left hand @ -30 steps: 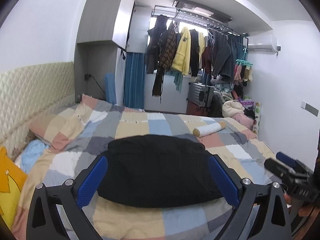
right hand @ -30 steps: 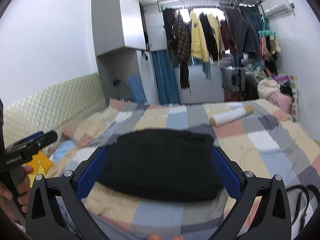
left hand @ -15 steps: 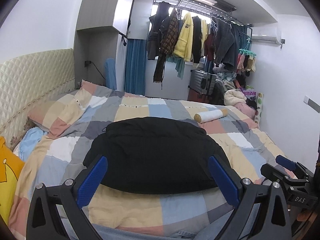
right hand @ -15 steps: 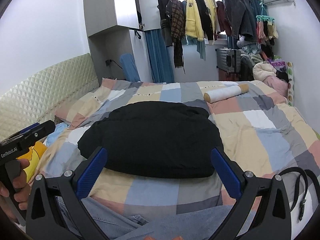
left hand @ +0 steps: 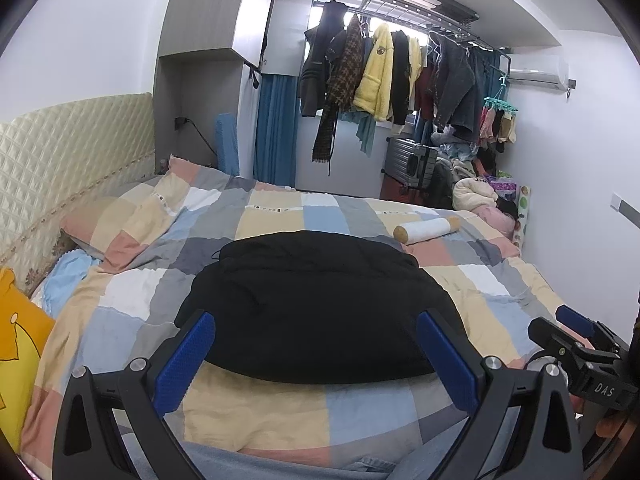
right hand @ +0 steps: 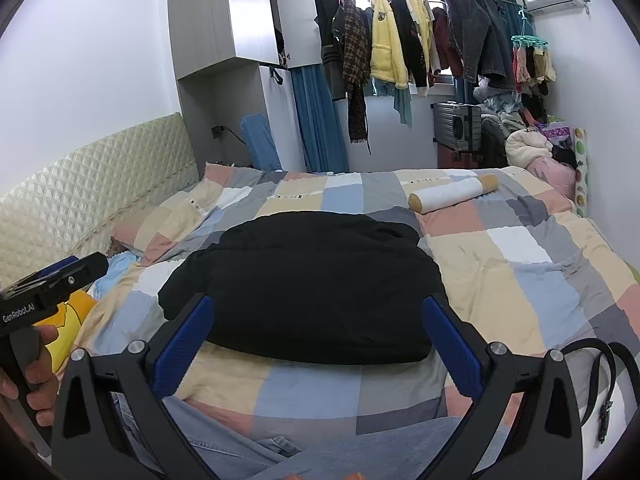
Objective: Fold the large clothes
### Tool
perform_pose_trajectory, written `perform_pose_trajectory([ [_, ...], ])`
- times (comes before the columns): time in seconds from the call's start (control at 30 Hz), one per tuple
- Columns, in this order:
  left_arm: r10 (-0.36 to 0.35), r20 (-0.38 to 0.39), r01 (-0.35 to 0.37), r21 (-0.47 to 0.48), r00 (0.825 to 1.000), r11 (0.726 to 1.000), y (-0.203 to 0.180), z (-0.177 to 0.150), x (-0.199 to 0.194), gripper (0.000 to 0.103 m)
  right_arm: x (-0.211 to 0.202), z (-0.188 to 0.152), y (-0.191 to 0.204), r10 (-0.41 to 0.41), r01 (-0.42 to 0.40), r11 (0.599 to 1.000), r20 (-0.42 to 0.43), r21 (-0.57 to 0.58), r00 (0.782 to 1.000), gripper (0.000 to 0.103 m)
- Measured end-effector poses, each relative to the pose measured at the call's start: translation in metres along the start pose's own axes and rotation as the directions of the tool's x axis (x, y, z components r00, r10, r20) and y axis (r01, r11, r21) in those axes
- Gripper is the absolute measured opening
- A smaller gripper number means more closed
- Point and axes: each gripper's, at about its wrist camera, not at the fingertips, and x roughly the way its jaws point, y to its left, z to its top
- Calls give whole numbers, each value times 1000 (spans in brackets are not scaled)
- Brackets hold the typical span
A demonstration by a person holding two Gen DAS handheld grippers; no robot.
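Note:
A folded black garment [left hand: 320,304] lies flat in the middle of the bed's patchwork quilt [left hand: 280,412]; it also shows in the right wrist view [right hand: 308,288]. My left gripper [left hand: 316,354] is open and empty, held above the near edge of the bed, short of the garment. My right gripper [right hand: 316,346] is open and empty too, at about the same distance. Each gripper shows at the side of the other's view: the right one [left hand: 576,344], the left one [right hand: 52,284].
A white roll pillow [right hand: 452,194] lies at the far right of the bed. A yellow cushion [left hand: 16,344] lies at the left, by the padded headboard [right hand: 92,192]. A black belt [right hand: 600,376] lies at the right near edge. Jeans [right hand: 320,448] show at the bottom. Clothes hang on a rack [left hand: 400,76] behind.
Both grippers have pulled back and risen away from the black garment, so more of the quilt and the jeans show below. Both stay open.

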Motion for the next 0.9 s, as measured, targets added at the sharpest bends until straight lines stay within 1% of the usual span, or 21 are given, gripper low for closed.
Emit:
perform_pose_trajectory([
  [0.17, -13, -16, 13, 1, 1000, 1000, 2, 0, 1, 102, 1, 0, -2, -7, 7, 1000, 1, 6, 1000, 103],
  [0.4, 1, -38, -1, 4, 999, 1000, -1, -2, 6, 102, 4, -1, -4, -8, 8, 1000, -10, 10, 1000, 103],
  [0.73, 10, -38, -10, 20, 999, 1000, -7, -3, 6, 102, 5, -1, -8, -22, 23, 1000, -17, 18, 1000, 103],
  [0.83, 36, -29, -35, 45, 999, 998, -13, -4, 4, 102, 5, -1, -7, -23, 23, 1000, -18, 16, 1000, 103],
  [0.9, 34, -31, -32, 46, 999, 998, -14, -5, 4, 102, 5, -1, -7, -27, 27, 999, -16, 17, 1000, 103],
])
